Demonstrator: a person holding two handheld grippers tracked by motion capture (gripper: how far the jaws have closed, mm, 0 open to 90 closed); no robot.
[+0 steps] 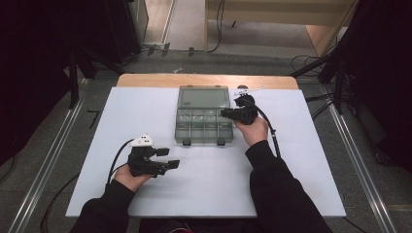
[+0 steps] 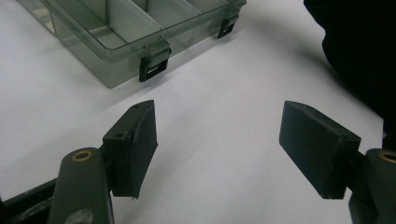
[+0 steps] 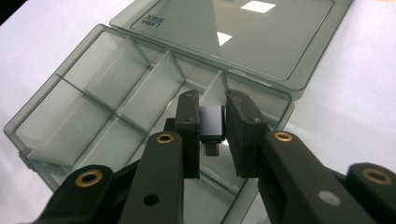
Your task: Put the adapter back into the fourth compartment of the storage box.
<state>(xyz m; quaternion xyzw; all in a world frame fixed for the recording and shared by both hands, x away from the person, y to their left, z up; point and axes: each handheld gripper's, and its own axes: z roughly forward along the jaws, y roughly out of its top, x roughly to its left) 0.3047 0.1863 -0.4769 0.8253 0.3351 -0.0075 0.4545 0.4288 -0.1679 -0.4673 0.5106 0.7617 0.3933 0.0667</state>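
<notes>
A clear grey compartment box [image 1: 180, 127] lies open in the middle of the white table, its lid [image 1: 203, 97] folded back flat. My right gripper [image 1: 226, 113] hovers over the box's right side, shut on a small black adapter [image 3: 212, 122] with its metal plug end pointing down. In the right gripper view the adapter hangs above a compartment by the box's [image 3: 56, 74] far right wall, near the hinge. My left gripper [image 1: 171, 158] rests low at the front left of the table, open with nothing between its fingers. The box's corner [image 2: 116, 70] and front latch [image 2: 154, 65] lie just ahead of it.
The white table top [image 1: 291, 160] stretches wide around the box. The person's dark sleeve [image 2: 355, 42] crosses the table to the right of the left gripper. Cables [image 1: 306, 63] and dark stands line the floor beyond the table's far edge.
</notes>
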